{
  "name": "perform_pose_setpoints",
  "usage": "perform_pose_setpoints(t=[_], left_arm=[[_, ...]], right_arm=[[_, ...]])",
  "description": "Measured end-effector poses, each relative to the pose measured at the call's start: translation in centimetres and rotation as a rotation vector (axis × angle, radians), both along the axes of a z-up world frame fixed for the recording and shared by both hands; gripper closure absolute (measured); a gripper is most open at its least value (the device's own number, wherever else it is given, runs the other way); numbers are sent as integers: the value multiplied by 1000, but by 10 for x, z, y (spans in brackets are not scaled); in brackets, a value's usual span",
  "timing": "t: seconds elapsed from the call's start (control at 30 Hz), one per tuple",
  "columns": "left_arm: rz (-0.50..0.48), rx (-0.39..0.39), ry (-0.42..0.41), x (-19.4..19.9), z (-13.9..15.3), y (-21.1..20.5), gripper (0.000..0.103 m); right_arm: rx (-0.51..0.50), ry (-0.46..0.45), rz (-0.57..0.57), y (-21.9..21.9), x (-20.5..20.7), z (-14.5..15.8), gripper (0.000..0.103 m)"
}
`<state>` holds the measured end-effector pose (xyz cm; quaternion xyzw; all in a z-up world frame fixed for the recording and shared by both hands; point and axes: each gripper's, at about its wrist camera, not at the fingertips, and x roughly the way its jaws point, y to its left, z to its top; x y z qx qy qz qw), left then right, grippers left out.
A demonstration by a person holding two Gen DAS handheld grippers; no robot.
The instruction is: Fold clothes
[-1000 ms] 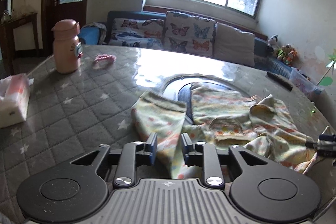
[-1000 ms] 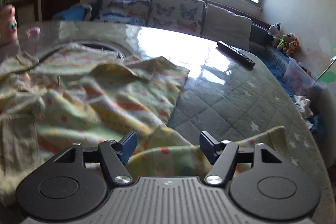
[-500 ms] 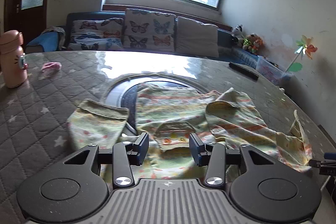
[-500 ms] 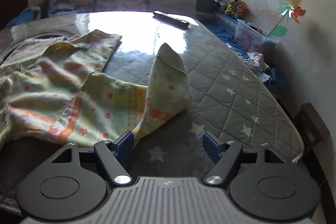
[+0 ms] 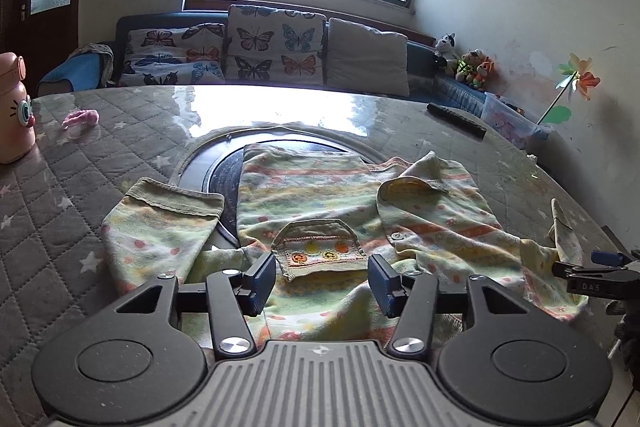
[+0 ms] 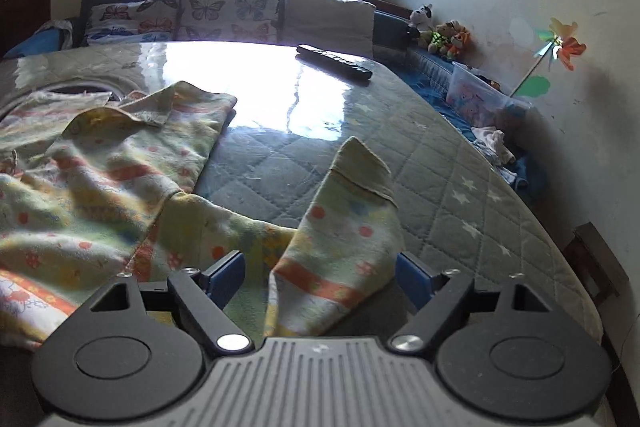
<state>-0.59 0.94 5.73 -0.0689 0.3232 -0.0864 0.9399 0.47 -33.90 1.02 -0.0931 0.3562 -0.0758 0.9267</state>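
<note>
The patterned shirt (image 5: 320, 203) lay spread but rumpled beside the dark round inset (image 5: 224, 171) of the surface, no fold made yet. The left gripper (image 5: 322, 281) was opening, gripping nothing; the right gripper (image 6: 320, 275) was opening around one sleeve (image 6: 348, 227).

Your left gripper (image 5: 322, 281) had matte black arms with silver screw heads, dark blue pads (image 5: 262, 281), two round black discs and a ribbed grey housing. Your right gripper (image 6: 320, 277) matched it: black linkages, silver screws, blue pads (image 6: 226, 275), speckled discs, a small cross mark on the ribs.
</note>
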Motion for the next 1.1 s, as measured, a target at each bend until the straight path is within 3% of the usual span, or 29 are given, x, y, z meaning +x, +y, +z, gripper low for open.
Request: perform_pose_setpoints(t=[0.23, 0.57, 0.8, 1.1], left_arm=[[0, 5, 10, 4, -3, -1, 40], [-9, 12, 28, 7, -9, -3, 37], [5, 18, 30, 8, -9, -2, 35], [30, 50, 39, 21, -9, 1, 35]], right_arm=[[-77, -15, -102, -29, -11, -2, 17], [-14, -48, -283, -78, -42, 3, 14], [4, -102, -228, -72, -34, 12, 14], [186, 6, -145, -81, 9, -12, 14]])
